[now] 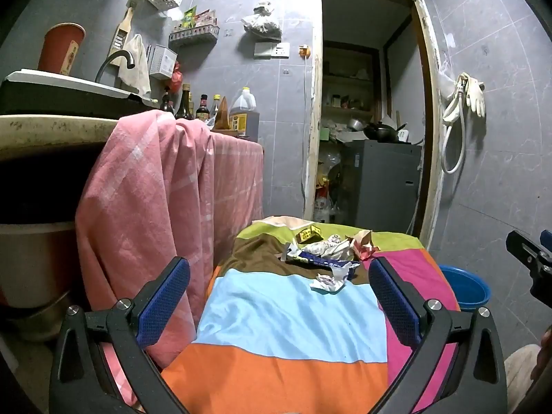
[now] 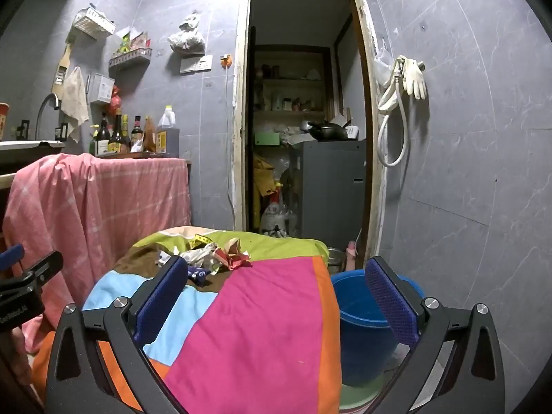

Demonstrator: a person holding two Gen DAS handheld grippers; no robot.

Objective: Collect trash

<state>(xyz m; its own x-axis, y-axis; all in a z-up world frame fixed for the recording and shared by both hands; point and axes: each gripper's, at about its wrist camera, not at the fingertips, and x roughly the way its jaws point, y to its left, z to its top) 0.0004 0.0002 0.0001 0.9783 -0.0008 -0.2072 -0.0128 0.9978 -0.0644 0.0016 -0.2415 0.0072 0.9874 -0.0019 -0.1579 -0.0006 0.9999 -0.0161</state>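
- Jaws on both the left gripper (image 1: 279, 296) and the right gripper (image 2: 272, 296) are gaping wide, gripping nothing.
- Crumpled wrappers (image 1: 327, 253) are lying ahead of the left jaws on the patchwork cloth (image 1: 286, 317); they are looking light and soft, best pinched at a raised fold.
- Blue bucket (image 2: 362, 321) is sitting low by the right jaws.

Both views are dim, with a cool cast. A bright overhead source glares at the top right corner of the right wrist view. Fisheye distortion bends the doorway (image 2: 303, 110) and wall tiles (image 1: 500, 86); black vignette fills the corners. The doorway interior lies in shadow. Focus is adequate centrally, softer at the edges.
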